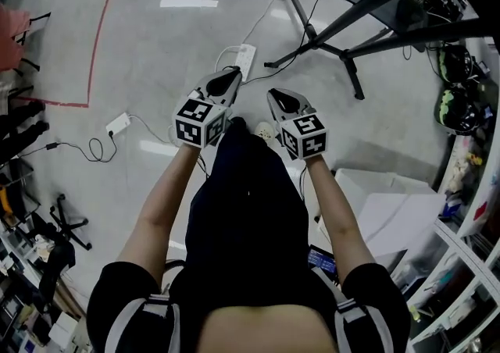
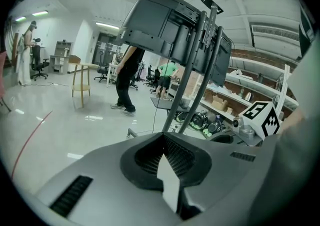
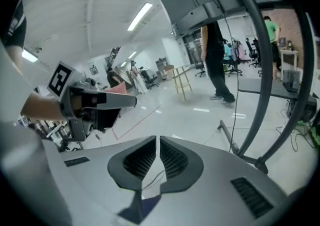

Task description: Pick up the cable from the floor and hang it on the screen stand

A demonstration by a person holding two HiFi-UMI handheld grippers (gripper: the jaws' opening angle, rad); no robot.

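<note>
We hold both arms [image 1: 160, 211] forward: left gripper [image 1: 232, 72], right gripper [image 1: 274, 94] tilted down, jaws together, empty. Open floor [image 1: 156, 47] ahead; screen stand [image 1: 312, 39] far right.

Floor [image 1: 156, 39]: glossy grey, marked with a red tape line [image 1: 101, 27]; a white power strip [image 1: 244, 58] is laid near the black legs of the screen stand [image 1: 312, 41]; a white adapter [image 1: 118, 123] is noted at left, a thin dark cable [image 1: 94, 148] looped beside it; white boxes [image 1: 387, 207] are set at right.
</note>
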